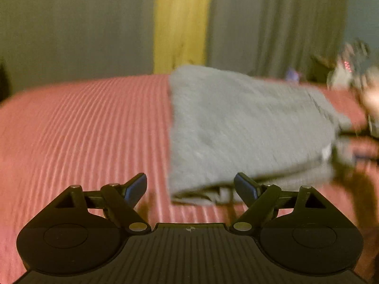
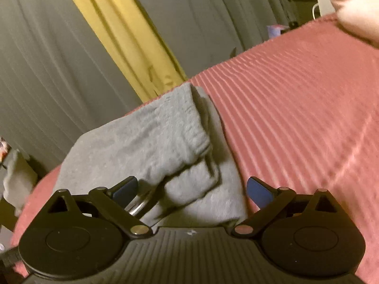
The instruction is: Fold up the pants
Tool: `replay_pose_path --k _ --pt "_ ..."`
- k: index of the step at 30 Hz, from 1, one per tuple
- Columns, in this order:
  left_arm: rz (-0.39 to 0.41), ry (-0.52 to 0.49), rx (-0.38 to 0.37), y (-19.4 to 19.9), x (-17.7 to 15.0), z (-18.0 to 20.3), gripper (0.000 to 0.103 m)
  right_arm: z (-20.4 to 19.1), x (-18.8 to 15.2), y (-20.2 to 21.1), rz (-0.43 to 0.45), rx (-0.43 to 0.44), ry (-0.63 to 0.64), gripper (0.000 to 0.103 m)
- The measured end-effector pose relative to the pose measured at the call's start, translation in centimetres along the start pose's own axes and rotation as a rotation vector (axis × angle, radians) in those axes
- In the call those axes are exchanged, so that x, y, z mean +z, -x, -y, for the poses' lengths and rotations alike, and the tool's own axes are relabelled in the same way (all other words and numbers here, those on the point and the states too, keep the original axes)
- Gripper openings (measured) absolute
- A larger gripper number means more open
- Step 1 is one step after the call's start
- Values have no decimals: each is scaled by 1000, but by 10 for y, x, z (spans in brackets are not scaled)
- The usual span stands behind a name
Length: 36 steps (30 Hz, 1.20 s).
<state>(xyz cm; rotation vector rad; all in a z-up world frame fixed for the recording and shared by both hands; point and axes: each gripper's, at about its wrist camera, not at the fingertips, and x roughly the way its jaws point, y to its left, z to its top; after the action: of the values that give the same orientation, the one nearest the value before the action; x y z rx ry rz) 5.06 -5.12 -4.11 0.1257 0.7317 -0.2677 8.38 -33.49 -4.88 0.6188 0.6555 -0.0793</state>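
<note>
The grey pants lie folded into a thick rectangle on the pink ribbed bedspread. My left gripper is open just short of the bundle's near left corner; that corner sits by the right finger and the pads touch nothing. In the right wrist view the pants show a rolled cuff on top. My right gripper is open wide, with the bundle's near right end lying between its fingers, unpressed. A shiny metal ring shows beside its left finger. A blurred hand is at the right edge.
Grey curtains with a yellow panel hang behind the bed. A pale pillow lies at the far right of the bedspread. Blurred clutter stands beyond the bed's far right edge.
</note>
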Motion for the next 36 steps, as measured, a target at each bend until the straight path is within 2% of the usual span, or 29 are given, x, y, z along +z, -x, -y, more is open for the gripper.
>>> replay_pose_path --k 1,3,6,9,13,14,17,20,24,25,26,27,29,30,31,34,36 --pt "4 -45 10 -2 0 10 86 -3 -3 1 0 -2 2 99" --pt "10 -70 -18 -5 1 22 87 -12 -6 2 5 -24 35 99" --pt "22 27 15 -13 2 15 88 -27 -11 9 26 -41 94 99" --pt "-35 154 -17 -28 5 1 94 -31 -19 11 28 -55 126 99" --pt "-107 142 -27 -33 -6 -2 91 -36 -24 6 33 -99 194 99" --pt "-110 129 -35 -31 -7 -1 91 -37 -24 5 36 -109 201 99" --pt "-96 125 3 -31 -9 -1 93 -34 -25 2 39 -129 191 99" --pt "-99 174 3 -36 -11 -3 93 -33 -24 -2 35 -141 184 99" --pt "-141 252 65 -30 -15 -15 93 -29 -24 -3 25 -159 182 99" --pt "-144 270 111 -28 -16 -19 93 -25 -23 -4 13 -175 168 99" --pt "-149 283 162 -25 -17 -22 87 -20 -22 -5 2 -187 146 99" --pt "-152 303 186 -20 -17 -28 88 -16 -20 -4 0 -183 119 99" --pt "-142 359 126 -7 -15 -38 87 -10 -14 2 24 -152 63 99" --pt "-118 382 69 2 -13 -43 87 -8 -10 5 43 -130 44 99" --pt "-80 395 47 9 -12 -46 88 -8 -5 7 56 -112 37 99" --pt "44 382 34 21 -9 -47 91 -7 6 6 82 -118 28 99" --pt "64 393 14 20 -9 -49 91 -5 10 0 72 -136 28 99"
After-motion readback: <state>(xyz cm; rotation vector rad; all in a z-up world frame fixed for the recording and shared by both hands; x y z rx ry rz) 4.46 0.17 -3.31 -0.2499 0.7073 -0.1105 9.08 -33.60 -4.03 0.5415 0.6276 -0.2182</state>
